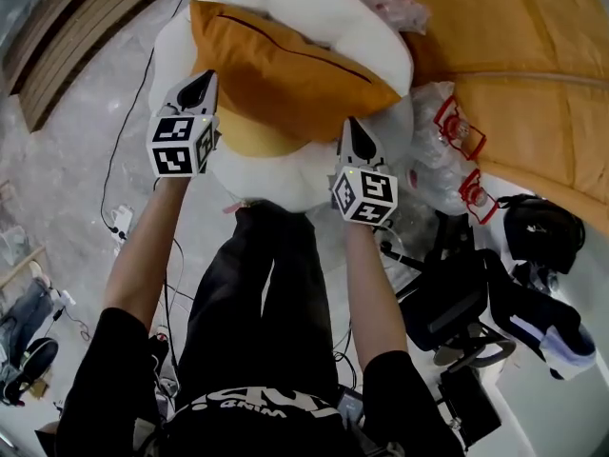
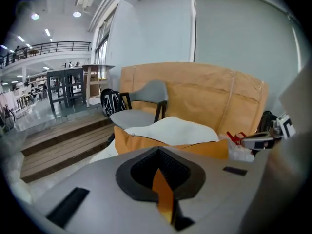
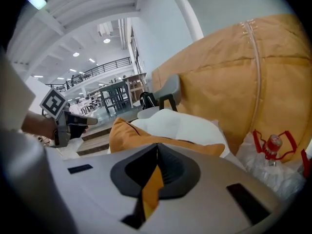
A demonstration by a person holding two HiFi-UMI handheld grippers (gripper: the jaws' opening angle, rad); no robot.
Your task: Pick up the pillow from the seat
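An orange pillow (image 1: 285, 65) lies across a white fluffy seat (image 1: 285, 174). My left gripper (image 1: 202, 89) is shut on the pillow's left edge, and my right gripper (image 1: 354, 131) is shut on its near right edge. In the left gripper view a fold of orange fabric (image 2: 163, 194) is pinched between the closed jaws of the gripper (image 2: 158, 172), with the pillow (image 2: 141, 141) and the white seat (image 2: 170, 130) beyond. The right gripper view shows the same pinch (image 3: 151, 186) in its gripper (image 3: 157, 167), the pillow (image 3: 131, 135) ahead, and the left gripper (image 3: 73, 123) off to the left.
A large tan wrapped object (image 1: 533, 65) stands behind and to the right of the seat. Plastic bags with red-capped items (image 1: 447, 150) lie beside it. A black office chair (image 1: 457, 303) and a dark bag (image 1: 542, 231) are at right. Cables (image 1: 119, 222) run over the floor at left, near wooden steps (image 1: 67, 36).
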